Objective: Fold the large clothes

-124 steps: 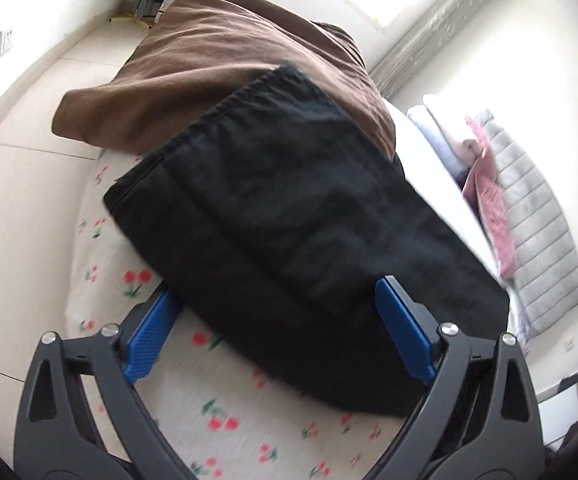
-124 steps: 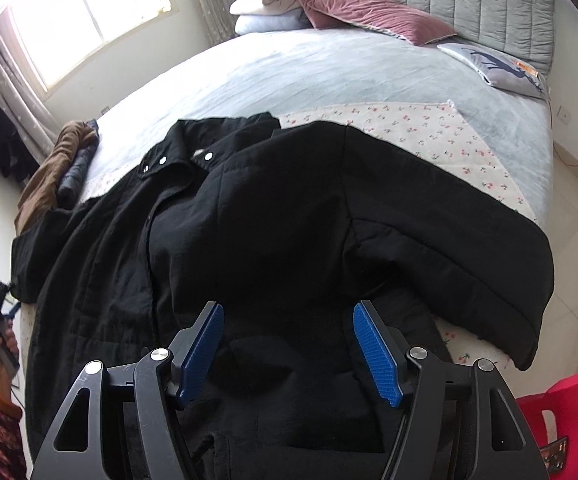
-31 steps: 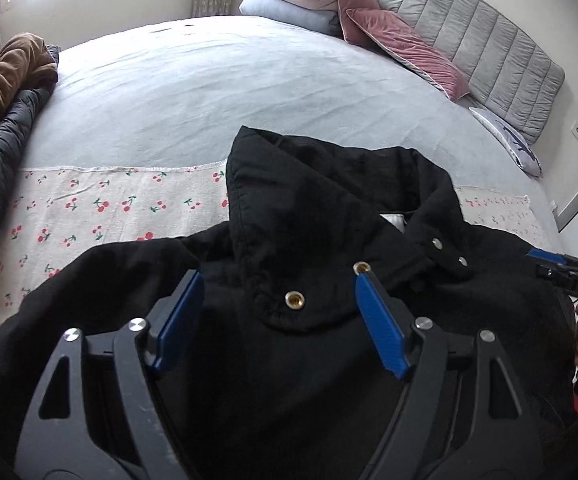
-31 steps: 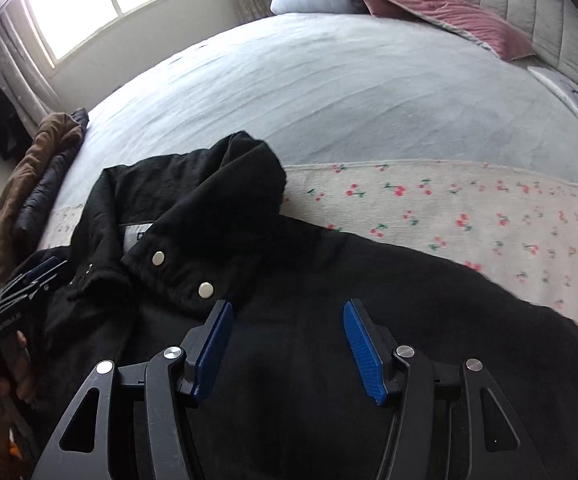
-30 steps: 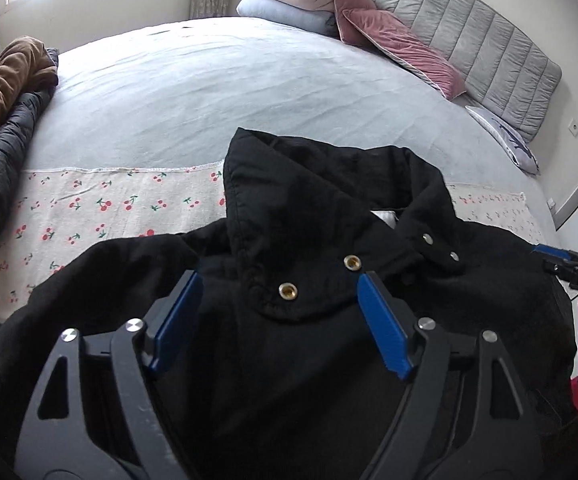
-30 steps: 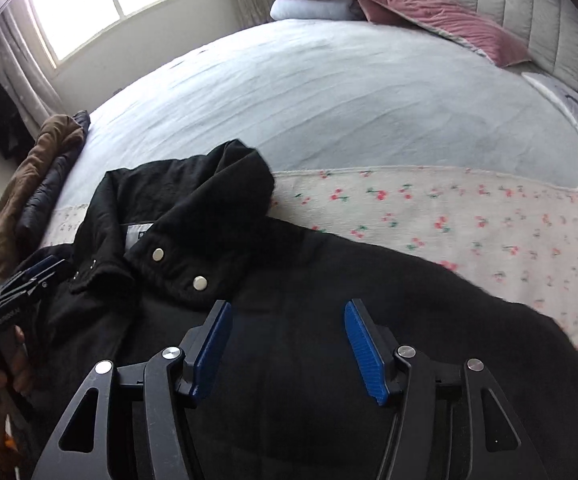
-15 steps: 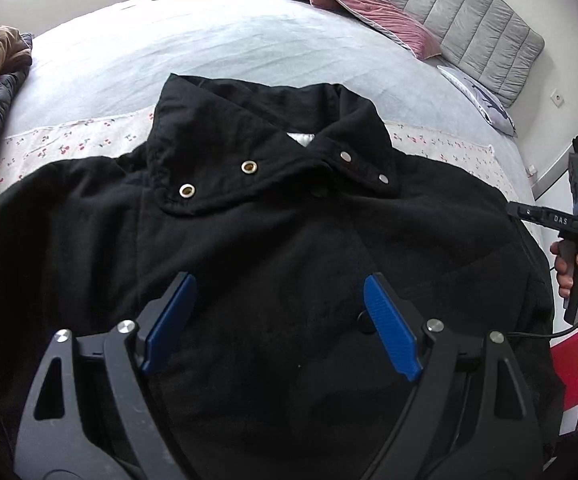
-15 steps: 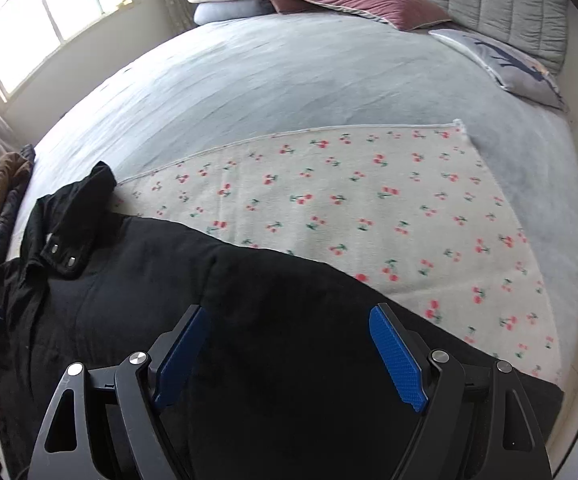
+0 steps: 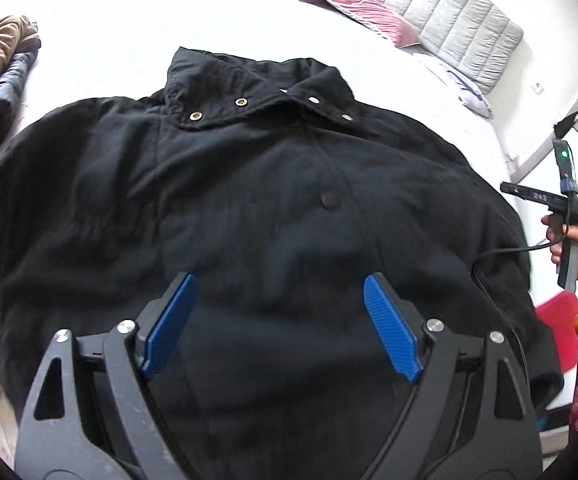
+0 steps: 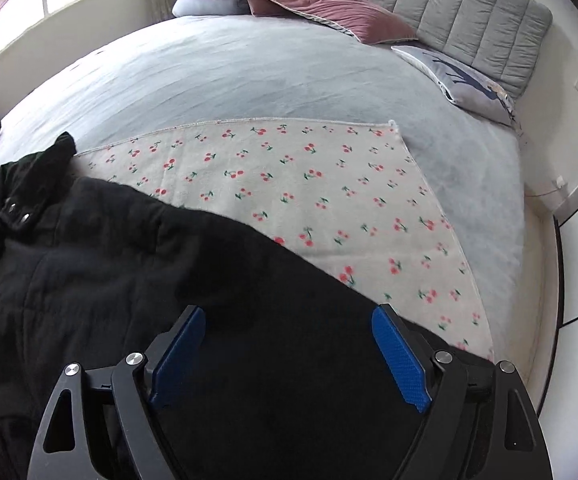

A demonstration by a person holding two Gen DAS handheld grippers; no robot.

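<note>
Beyond right claw (image 10: 289,356): cherry-print sheet (image 10: 309,184)

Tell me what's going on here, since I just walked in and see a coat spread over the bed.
A person is folding a black coat that lies front up, collar away from them, on a cherry-print blanket on the grey bed. No fold shows yet. The left hand-held gripper hangs open over the coat's middle. The right hand-held gripper is over the coat's right sleeve side, its jaws opening, pads not pressing the fabric. Neither holds anything.
</note>
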